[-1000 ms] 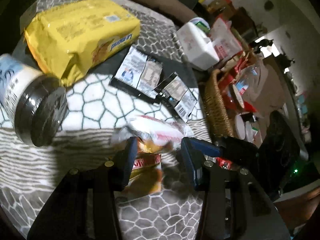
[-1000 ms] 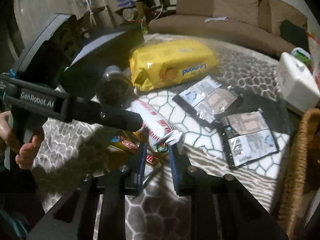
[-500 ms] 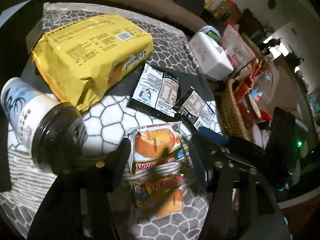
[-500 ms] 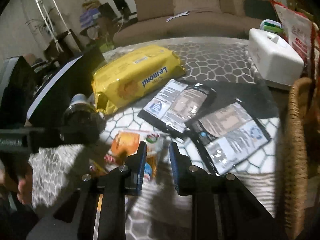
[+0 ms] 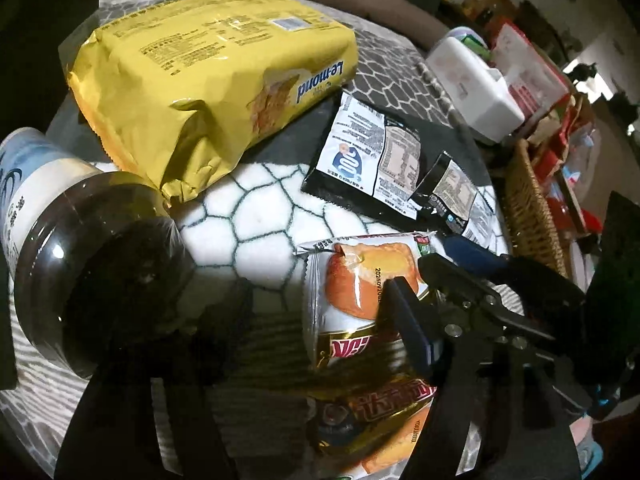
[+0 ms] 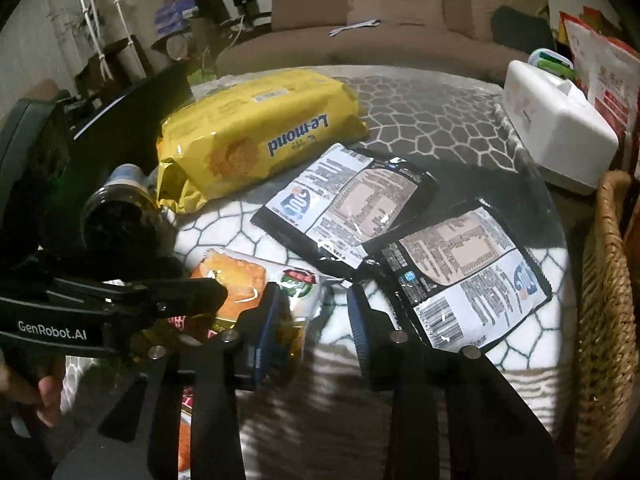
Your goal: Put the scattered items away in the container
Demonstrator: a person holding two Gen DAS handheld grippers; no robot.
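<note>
The left gripper has its fingers spread wide either side of a cake packet, the right finger lying on the wrapper's right edge and the left finger lost in shadow. The right gripper is also released; its left finger touches the same packet's far end, and its right finger is over bare worktop. A second cake packet lies just nearer. Beyond are two black sachets, overlapping at a corner. A yellow biscuit pack lies far left and a dark-lidded jar left. The wicker basket stands at the right edge, apart from both packets.
</note>
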